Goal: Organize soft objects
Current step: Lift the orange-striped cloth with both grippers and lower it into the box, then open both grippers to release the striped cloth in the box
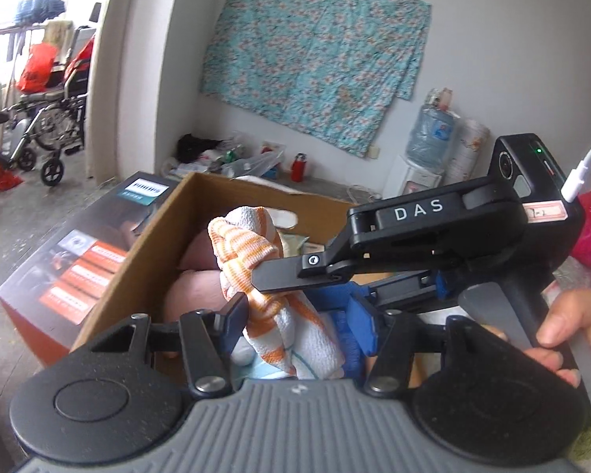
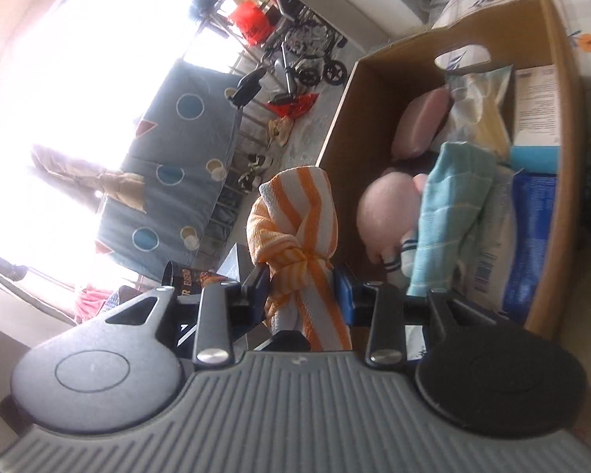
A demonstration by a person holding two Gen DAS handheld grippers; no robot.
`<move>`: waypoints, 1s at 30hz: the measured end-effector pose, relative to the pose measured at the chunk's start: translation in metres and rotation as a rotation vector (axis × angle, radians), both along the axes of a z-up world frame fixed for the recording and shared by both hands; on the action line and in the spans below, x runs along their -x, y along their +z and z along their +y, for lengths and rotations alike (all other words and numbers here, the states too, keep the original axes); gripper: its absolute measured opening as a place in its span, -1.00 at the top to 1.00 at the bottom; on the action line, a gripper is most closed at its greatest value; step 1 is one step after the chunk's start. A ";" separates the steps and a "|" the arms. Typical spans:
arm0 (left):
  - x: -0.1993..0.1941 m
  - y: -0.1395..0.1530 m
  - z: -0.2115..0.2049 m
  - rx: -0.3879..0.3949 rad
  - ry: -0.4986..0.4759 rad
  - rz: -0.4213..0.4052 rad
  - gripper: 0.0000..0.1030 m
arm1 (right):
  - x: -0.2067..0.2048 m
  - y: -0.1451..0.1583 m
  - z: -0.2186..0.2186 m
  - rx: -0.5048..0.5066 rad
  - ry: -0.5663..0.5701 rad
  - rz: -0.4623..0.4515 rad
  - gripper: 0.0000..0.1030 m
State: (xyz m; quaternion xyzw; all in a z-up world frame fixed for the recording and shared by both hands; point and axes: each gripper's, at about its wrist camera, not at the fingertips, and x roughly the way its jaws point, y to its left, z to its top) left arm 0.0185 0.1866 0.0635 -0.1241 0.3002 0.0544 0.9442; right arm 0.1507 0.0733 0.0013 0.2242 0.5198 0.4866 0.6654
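An orange-and-white striped towel [image 1: 256, 272], twisted into a knot, is held above the open cardboard box [image 1: 157, 236], and both tools have hold of it. In the left wrist view, the left gripper [image 1: 295, 315] has its jaws drawn in on the lower part of the cloth, which hangs down between them; one black finger [image 1: 232, 311] presses the left side of the fabric while the blue pad opposite is partly hidden by the right gripper crossing in front. That right gripper [image 1: 279, 276], black and lettered DAS, reaches in from the right side, gripped at its handle by the person's right hand [image 1: 575, 331], and its finger lies across the knot. In the right wrist view, the right gripper [image 2: 301, 280] is closed tight on the towel [image 2: 295, 228] at the knot, blue pads [image 2: 342, 287] squeezing it from both sides, with the striped bundle rising upright past the fingertips. Just beside it, the cardboard box [image 2: 374, 98] holds a pink plush toy [image 2: 386, 216], a light teal towel [image 2: 449, 213], a pink cushion-like item [image 2: 421, 122] and several packets. A floral cloth [image 1: 315, 51] hangs on the wall behind, and a wheelchair [image 1: 51, 126] stands near the balcony.
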 end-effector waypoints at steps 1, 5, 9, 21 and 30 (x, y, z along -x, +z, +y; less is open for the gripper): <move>-0.002 -0.004 0.010 0.006 0.021 0.030 -0.08 | 0.002 -0.003 0.020 0.010 0.023 0.003 0.33; -0.009 -0.022 0.038 -0.001 0.110 0.155 -0.09 | 0.006 -0.032 0.071 0.084 0.060 0.035 0.33; 0.002 -0.029 0.047 0.009 0.118 0.167 -0.09 | 0.006 -0.068 0.094 0.164 0.084 0.118 0.30; 0.022 -0.015 0.033 -0.011 0.096 0.082 -0.15 | -0.007 -0.059 0.062 0.088 0.036 0.128 0.30; 0.020 -0.003 -0.042 -0.013 -0.114 -0.020 -0.34 | 0.014 -0.004 -0.065 -0.087 -0.079 0.007 0.22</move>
